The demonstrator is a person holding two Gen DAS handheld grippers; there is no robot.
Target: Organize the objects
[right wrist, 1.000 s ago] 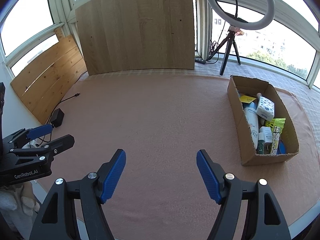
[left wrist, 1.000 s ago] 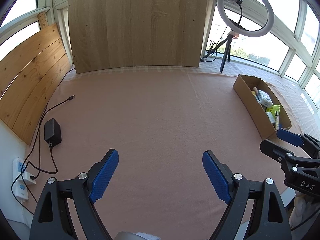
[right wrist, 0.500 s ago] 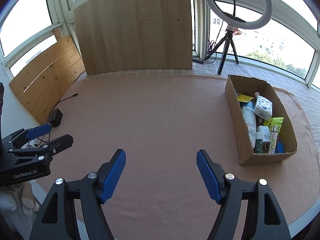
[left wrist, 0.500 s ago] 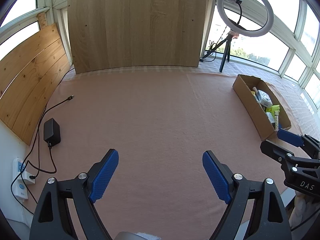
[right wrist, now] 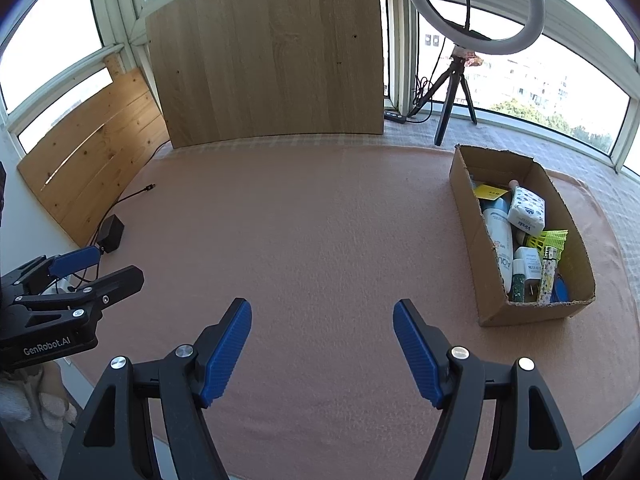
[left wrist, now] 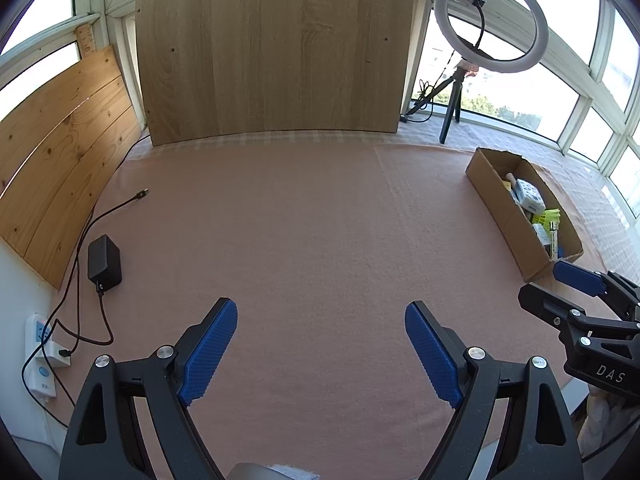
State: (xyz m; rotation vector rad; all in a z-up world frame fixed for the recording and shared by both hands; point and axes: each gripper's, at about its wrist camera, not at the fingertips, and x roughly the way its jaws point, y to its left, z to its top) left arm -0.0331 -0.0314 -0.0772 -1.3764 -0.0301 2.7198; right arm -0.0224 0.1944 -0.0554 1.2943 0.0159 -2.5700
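A cardboard box (right wrist: 466,200) stands at the right of the pink cloth (right wrist: 320,220); it also shows in the left wrist view (left wrist: 500,208). It holds several items: a white spray bottle (right wrist: 500,240), a tissue pack (right wrist: 526,210), a yellow shuttlecock (right wrist: 550,240). My left gripper (left wrist: 320,344) is open and empty over the cloth's near edge; it also shows in the right wrist view (right wrist: 92,268). My right gripper (right wrist: 322,340) is open and empty, left of the box's near end; it shows in the left wrist view (left wrist: 560,284).
A black power adapter (left wrist: 105,258) with its cable lies at the cloth's left edge, near a white power strip (left wrist: 40,356). Wooden boards (left wrist: 272,48) lean at the back and left. A ring light on a tripod (left wrist: 488,20) stands at the back right.
Both grippers stay open and empty. The right wrist view has shifted slightly, so the box sits a little further left in it.
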